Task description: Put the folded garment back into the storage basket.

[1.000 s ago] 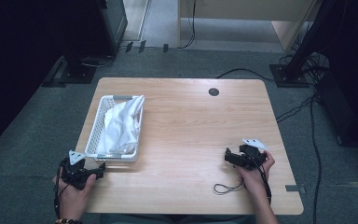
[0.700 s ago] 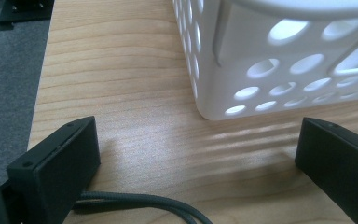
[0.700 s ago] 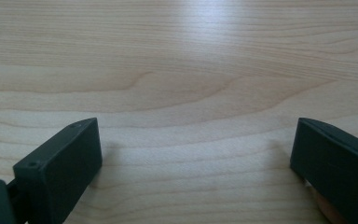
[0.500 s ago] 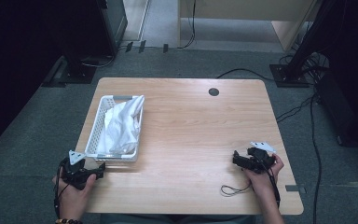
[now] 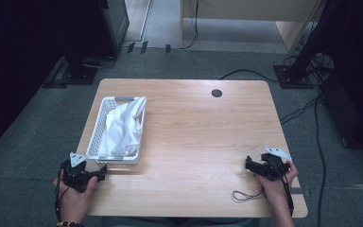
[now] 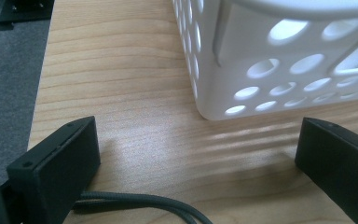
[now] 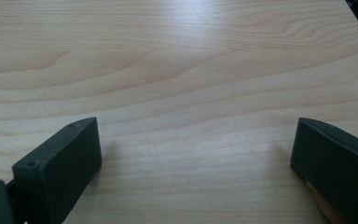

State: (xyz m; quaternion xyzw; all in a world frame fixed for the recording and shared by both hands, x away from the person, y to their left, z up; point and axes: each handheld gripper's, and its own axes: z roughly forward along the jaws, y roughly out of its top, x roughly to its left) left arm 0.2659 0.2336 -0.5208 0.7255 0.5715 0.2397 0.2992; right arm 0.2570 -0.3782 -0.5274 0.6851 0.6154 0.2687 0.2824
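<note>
High view: white basket (image 5: pixel 105 142) sits on the left half of the table (image 5: pixel 203 127), with a white cloth (image 5: pixel 123 127) bunched inside and lapping over the right rim. Left gripper (image 5: pixel 99 171) rests at the near left table edge, just beside the basket's near wall. Right gripper (image 5: pixel 249 165) rests near the right corner, well apart from the basket, its cable (image 5: pixel 246 195) looped on the wood. Both hold nothing.

Left gripper view: jaws spread wide, nothing between them. Basket (image 6: pixel 279 60) corner is just ahead and slightly right, not touching either jaw. Perforated plastic wall, thin and smooth; likely light and a bit flexy. Its own cable (image 6: pixel 135 203) lies on the table under the jaws.

Right gripper view: jaws spread wide over bare table (image 7: pixel 177 84), nothing in reach.

Handling judgement: cloth looks soft, limp and light, no fragility risk, but it will drape and drag, and may snag on the basket holes. Best hold is a pinch on the raised fold at the right rim, taking several layers; a thin single layer could slip out. Basket could slide if the cloth catches, so the left gripper is well placed to brace the near wall or clamp the rim.
</note>
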